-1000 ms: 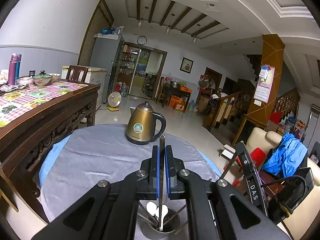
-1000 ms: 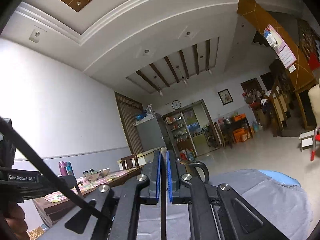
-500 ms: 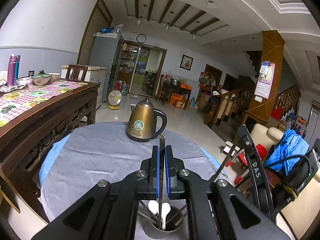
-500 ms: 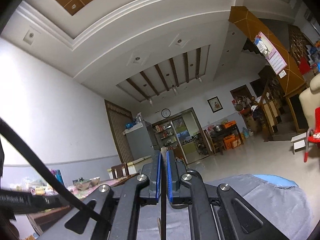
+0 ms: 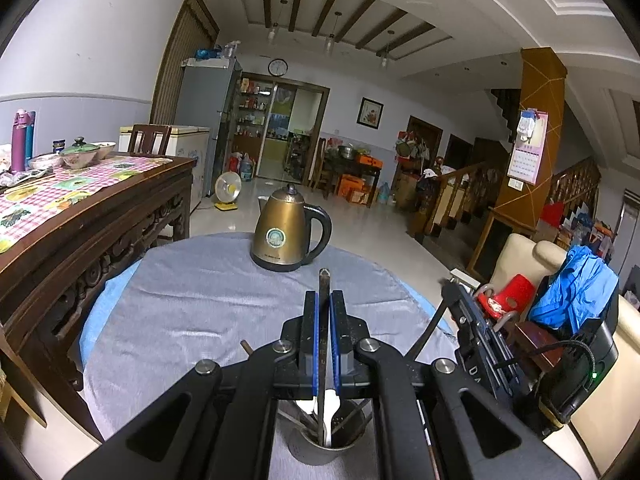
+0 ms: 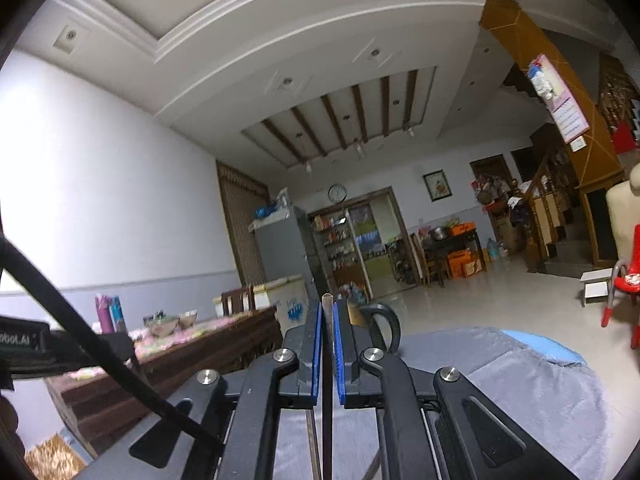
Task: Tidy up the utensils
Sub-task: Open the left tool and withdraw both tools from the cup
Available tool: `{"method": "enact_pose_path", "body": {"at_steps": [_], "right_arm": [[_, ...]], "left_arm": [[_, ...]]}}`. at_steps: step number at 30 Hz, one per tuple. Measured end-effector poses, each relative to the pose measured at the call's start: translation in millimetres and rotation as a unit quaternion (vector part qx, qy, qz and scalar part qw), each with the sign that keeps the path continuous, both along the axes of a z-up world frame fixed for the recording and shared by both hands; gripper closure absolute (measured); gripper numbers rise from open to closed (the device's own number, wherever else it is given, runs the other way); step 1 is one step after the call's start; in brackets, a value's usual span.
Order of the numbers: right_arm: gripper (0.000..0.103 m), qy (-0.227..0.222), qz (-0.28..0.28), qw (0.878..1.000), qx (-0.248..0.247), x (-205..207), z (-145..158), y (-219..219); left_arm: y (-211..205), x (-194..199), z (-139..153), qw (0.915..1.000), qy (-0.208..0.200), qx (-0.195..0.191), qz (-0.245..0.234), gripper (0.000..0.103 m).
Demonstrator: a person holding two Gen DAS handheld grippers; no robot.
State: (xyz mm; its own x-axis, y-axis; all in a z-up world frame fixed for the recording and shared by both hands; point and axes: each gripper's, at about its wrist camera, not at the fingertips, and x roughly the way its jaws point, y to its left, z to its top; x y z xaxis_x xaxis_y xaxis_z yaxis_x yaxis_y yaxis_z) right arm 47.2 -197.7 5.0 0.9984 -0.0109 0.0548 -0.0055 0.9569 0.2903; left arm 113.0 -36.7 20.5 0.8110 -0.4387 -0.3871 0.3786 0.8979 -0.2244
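My left gripper (image 5: 324, 296) is shut on a dark chopstick (image 5: 324, 280). The stick runs down between the blue pads into a metal cup (image 5: 320, 456) just below. That cup holds a white spoon (image 5: 330, 404) and several more sticks. My right gripper (image 6: 328, 308) is shut on another thin dark chopstick (image 6: 327, 420), which stands upright between its pads; the lower end runs out of frame. From the left wrist view the right gripper (image 5: 476, 336) shows at the right, beside the cup, with its chopstick (image 5: 424, 336) slanting down.
A bronze kettle (image 5: 286, 232) stands at the far side of the round table with a grey cloth (image 5: 192, 300). A carved wooden table (image 5: 92, 216) with bowls and bottles is close on the left. A cream sofa with a blue cloth (image 5: 576, 292) lies to the right.
Both grips hold as before. The right wrist view tipped up a little and came back down; in the left wrist view the right gripper shifted slightly toward the cup.
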Motion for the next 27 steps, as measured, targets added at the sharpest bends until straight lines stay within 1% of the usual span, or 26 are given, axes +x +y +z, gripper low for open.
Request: {"method": "enact_pose_path", "body": {"at_steps": [5,8,9,11,12,13,14,15,17,19,20,22,24,27], "right_arm": [[0.097,0.028,0.029,0.999,0.000,-6.9,-9.6,-4.0],[0.096,0.042,0.050,0.998,-0.003,-9.0,-14.6,-3.7],[0.095,0.051,0.061,0.997,-0.002,-8.8,-15.6,-3.6],[0.093,0.069,0.082,0.994,0.004,-8.7,-19.1,-7.7],[0.082,0.076,0.090,0.993,0.007,-7.7,-19.3,-9.6],[0.063,0.083,0.096,0.992,0.012,-7.6,-18.0,-12.6],[0.052,0.085,0.099,0.991,0.018,-9.0,-15.5,-16.9],[0.037,0.082,0.102,0.991,0.026,-12.5,-12.5,-22.8],[0.038,0.062,0.095,0.993,0.037,-21.4,-9.9,-28.4],[0.048,0.058,0.082,0.994,0.036,-27.9,-5.5,-36.2],[0.051,0.058,0.080,0.994,0.037,-30.2,-4.3,-39.5],[0.054,0.067,0.068,0.995,0.034,-37.0,-3.5,-48.8],[0.055,0.082,0.059,0.995,0.028,-40.9,-2.3,-52.9],[0.054,0.139,0.061,0.988,0.020,-44.0,-7.0,-55.3]], "left_arm": [[0.5,-5.9,0.6,1.0000,0.006,0.005,-0.003,0.098],[0.4,-10.5,4.3,0.9998,0.008,0.003,-0.017,0.098],[0.2,-13.7,6.1,0.9998,0.007,0.005,-0.020,0.096],[1.0,-20.4,10.3,0.9997,-0.002,0.012,-0.021,0.077],[1.7,-23.7,13.3,0.9997,-0.010,0.016,-0.018,0.058],[4.0,-27.3,15.8,0.9996,-0.018,0.017,-0.012,0.048],[7.2,-32.0,18.6,0.9994,-0.028,0.018,-0.005,0.048],[10.0,-36.6,21.3,0.9991,-0.037,0.021,-0.001,0.048],[15.5,-45.5,26.0,0.9983,-0.051,0.028,0.007,0.046],[19.8,-50.8,27.7,0.9980,-0.052,0.034,0.010,0.036],[21.4,-53.7,27.4,0.9979,-0.052,0.037,0.013,0.034],[23.6,-60.9,25.0,0.9976,-0.047,0.049,0.018,0.025],[21.7,-65.8,21.4,0.9968,-0.037,0.068,0.020,0.021],[18.3,-70.4,8.8,0.9945,-0.009,0.100,0.031,0.019]]}}
